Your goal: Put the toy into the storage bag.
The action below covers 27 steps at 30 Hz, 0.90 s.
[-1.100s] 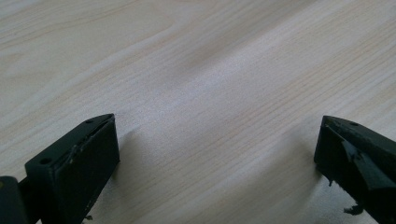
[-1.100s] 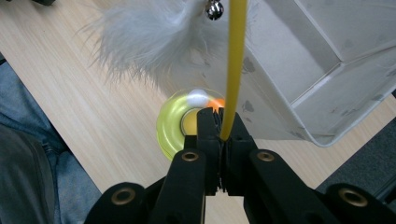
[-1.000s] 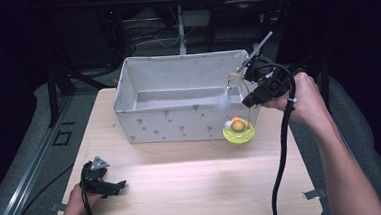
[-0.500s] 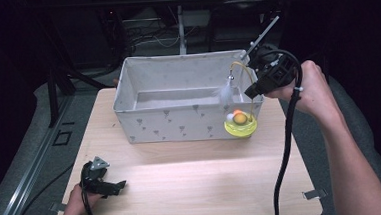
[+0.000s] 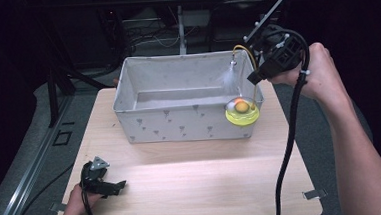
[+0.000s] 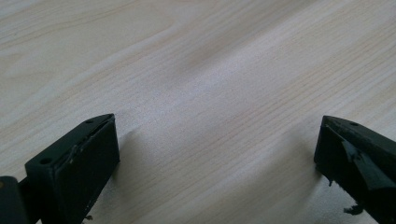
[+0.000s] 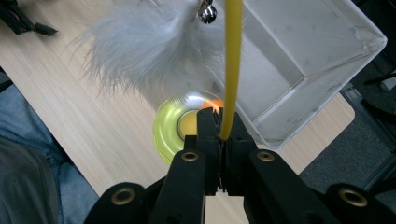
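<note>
Pretty dim room, black surroundings, light wooden table (image 5: 193, 187) lit from overhead, soft high view, white feather (image 7: 140, 46) fuzzy and blown out up close, jaw shadows soft on the wood, glare on the yellow disc (image 7: 175, 126)

Grey fabric bin (image 5: 179, 120) blocks the table's (image 5: 198, 187) far half; near half lies open for passing

Fabric bin (image 5: 179, 119) at table's (image 5: 193, 187) far half; cat toy (image 5: 242, 110) before its right corner — left gripper (image 5: 114, 184) near-left.
</note>
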Tool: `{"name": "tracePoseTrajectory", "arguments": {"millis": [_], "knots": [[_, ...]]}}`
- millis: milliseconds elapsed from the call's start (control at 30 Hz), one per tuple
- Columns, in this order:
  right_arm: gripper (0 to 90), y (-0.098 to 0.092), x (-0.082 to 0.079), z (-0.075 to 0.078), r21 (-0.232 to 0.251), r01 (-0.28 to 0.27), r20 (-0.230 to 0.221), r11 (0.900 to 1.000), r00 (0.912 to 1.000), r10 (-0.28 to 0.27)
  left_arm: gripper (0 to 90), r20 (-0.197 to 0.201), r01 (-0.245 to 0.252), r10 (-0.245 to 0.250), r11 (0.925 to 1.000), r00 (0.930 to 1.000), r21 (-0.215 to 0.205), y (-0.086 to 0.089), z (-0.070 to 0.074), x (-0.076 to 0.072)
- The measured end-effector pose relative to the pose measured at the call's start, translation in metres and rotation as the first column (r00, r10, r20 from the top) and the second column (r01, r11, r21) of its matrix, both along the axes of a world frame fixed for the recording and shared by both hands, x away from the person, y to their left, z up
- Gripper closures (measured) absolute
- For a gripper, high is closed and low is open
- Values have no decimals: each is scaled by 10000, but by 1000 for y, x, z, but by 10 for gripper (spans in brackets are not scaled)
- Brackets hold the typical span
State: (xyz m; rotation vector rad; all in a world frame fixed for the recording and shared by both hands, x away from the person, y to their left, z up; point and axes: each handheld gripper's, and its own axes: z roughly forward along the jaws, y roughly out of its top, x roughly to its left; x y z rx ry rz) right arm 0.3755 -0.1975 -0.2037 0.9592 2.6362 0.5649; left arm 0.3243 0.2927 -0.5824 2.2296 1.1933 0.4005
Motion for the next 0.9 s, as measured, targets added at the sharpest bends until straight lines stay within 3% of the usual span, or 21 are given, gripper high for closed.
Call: {"name": "tracePoseTrajectory", "arguments": {"millis": [433,900], "knots": [[885,-2,18,12,-7,422,151,9991,9990,-421,0,7,5,-5,10000,10000,-2,0,0,0],[885,0,44,13,51,1048,321,9945,9940,-1049,0,-34,63,-63,10000,10000,8,1,0,0]]}}
